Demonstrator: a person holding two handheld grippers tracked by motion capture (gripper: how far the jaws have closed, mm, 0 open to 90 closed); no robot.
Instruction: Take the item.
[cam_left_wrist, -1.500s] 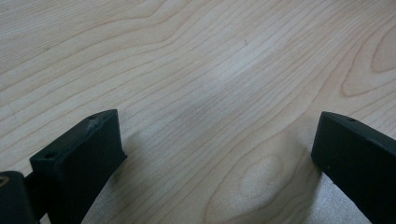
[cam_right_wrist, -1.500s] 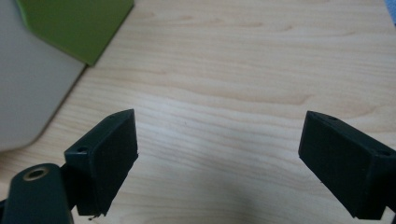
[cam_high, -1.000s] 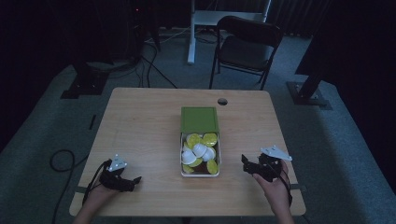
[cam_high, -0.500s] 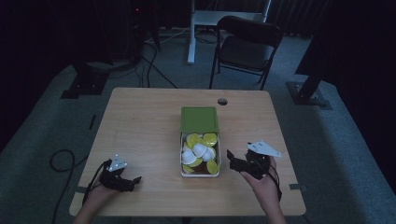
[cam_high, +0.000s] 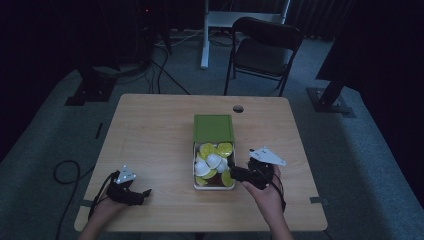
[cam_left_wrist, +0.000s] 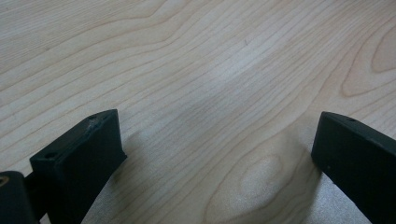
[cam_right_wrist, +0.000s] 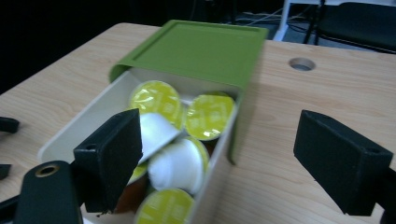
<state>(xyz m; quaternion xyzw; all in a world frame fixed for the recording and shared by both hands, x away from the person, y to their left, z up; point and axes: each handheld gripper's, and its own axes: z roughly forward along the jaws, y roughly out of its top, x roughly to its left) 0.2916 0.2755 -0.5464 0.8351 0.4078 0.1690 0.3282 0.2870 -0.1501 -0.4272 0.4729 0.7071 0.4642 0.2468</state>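
Right gripper (cam_right_wrist: 219, 154) gapes over cream drawer box, green sleeve (cam_right_wrist: 196, 46), round yellow-foil capsules (cam_right_wrist: 210, 116), lower centre; left gripper (cam_left_wrist: 215, 154) gapes on pale woodgrain table (cam_left_wrist: 196, 60).

One box (cam_high: 213, 128), about seven capsules (cam_right_wrist: 209, 116) inside, two claws, one chair (cam_high: 262, 47), one table (cam_high: 150, 130).

Half-open green box (cam_high: 213, 129) of yellow-lidded capsules (cam_right_wrist: 209, 116)

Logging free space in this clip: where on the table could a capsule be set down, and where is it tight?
The table is bare wood left of the green box, back to the far edge, and around the left tool. There is also room right of the box, near the cable hole. It is crowded where the right tool sits at the open tray of capsules.
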